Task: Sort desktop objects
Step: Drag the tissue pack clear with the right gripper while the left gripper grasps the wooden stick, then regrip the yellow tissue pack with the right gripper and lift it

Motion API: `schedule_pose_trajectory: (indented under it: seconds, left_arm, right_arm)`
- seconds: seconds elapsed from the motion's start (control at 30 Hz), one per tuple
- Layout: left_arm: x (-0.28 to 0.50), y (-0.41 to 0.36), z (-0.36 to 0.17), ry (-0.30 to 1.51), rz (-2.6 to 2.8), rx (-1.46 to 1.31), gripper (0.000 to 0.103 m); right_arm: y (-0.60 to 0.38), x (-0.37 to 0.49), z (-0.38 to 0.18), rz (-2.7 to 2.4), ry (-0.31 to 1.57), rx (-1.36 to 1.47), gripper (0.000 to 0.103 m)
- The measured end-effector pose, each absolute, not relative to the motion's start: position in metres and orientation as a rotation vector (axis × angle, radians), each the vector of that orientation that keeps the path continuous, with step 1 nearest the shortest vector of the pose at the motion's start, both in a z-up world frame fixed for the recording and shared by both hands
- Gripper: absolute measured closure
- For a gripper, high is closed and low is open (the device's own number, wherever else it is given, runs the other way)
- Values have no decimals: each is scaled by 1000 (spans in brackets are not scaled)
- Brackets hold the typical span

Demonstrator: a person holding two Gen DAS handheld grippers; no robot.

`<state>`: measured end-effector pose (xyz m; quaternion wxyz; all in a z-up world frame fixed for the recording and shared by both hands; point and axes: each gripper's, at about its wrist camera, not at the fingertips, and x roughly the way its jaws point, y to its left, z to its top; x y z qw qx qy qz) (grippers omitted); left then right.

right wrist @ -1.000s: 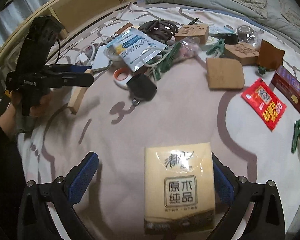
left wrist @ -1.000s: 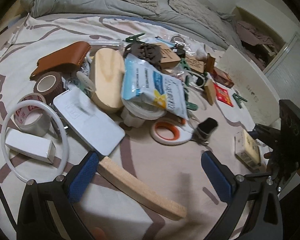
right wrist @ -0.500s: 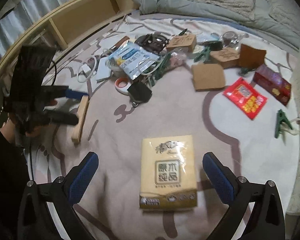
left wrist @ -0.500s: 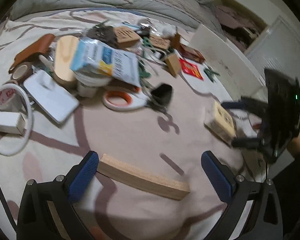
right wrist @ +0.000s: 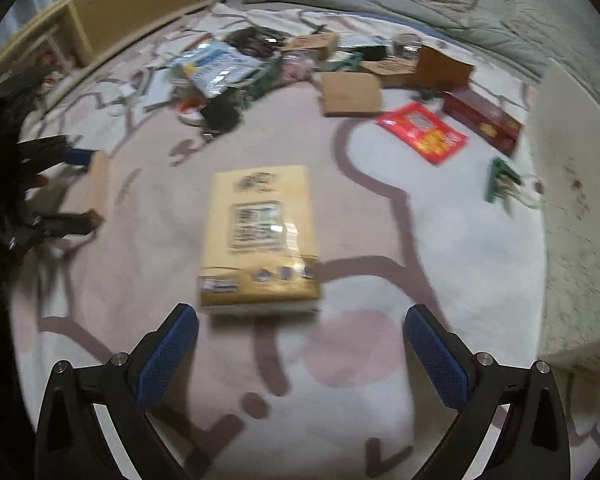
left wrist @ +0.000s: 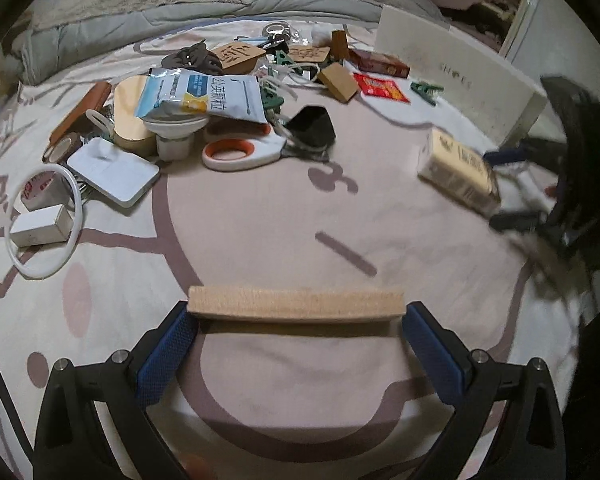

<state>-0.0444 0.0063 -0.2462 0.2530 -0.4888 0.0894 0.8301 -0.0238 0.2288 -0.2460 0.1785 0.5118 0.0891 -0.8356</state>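
Note:
A pale wooden block (left wrist: 296, 304) lies crosswise at the fingertips of my left gripper (left wrist: 296, 344), its ends against the two blue pads (left wrist: 168, 356). The jaws stand wide and the gripper is open. In the right wrist view the same block (right wrist: 98, 184) shows between the left gripper's (right wrist: 78, 188) fingers at the left edge. A yellow tissue pack (right wrist: 260, 236) lies flat on the patterned bedspread (right wrist: 440, 240), just ahead of my open right gripper (right wrist: 300, 344), apart from its fingers. In the left wrist view the tissue pack (left wrist: 456, 174) sits next to the blurred right gripper (left wrist: 516, 188).
A heap of clutter fills the far side: a blue-white snack bag (left wrist: 200, 94), an orange-ringed white tool (left wrist: 240, 154), a white box (left wrist: 40, 226), a red packet (right wrist: 424, 136), a red box (right wrist: 482, 122) and a green clip (right wrist: 500, 184). A white panel (left wrist: 460, 76) borders the right, and a grey duvet (left wrist: 180, 4) lies behind.
The left gripper swung round, so the block now lies square across its fingertips instead of slanting off the left finger. The right gripper drew back; the tissue pack now lies ahead of its fingers.

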Motion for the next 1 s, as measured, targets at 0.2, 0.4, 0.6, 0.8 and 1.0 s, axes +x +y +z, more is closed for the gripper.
schedule_pose_trajectory:
  seconds: [0.2,0.4,0.6,0.8,1.0]
  left_arm:
    - [-39,10,-250,314,2286,-1319,0]
    - [-41,13,-254,328,2289,-1354,0]
    - [-38,12,-256,325,2299,-1327,0]
    - [-37,10,-254,315,2310,-1311,0]
    - [-38,-2,-248,201,2338,-1287,0]
  right_arm:
    - [253,-33,-246,-2515,220,1495,0]
    - [273,-40,-247,-2604,120,1542,0]
    - [269,-34,-250,-2593,125,1550,0]
    - [270,-27,-256,-2602,83,1551,0]
    - [269,-24,-259,-2627,81,1522,0]
